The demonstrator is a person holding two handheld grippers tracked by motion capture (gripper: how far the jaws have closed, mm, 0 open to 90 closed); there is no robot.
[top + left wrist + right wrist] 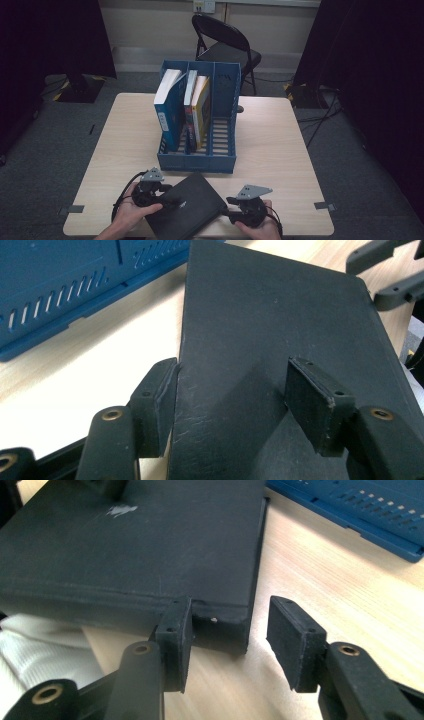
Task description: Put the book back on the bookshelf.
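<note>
Matte black leatherette covers the flat rectangular notebook [187,206] lying at the table's [280,145] near edge. Your left gripper [232,395] straddles its left edge with jaws spread, one pad touching, and your right gripper [230,630] gapes around its near right corner. Farther off stands a slotted blue plastic file rack [222,125] with upright books [192,105].

Left gripper [232,400] straddles the black book's [280,325] near edge, jaws parted; blue file rack [65,290] sits beyond.
</note>
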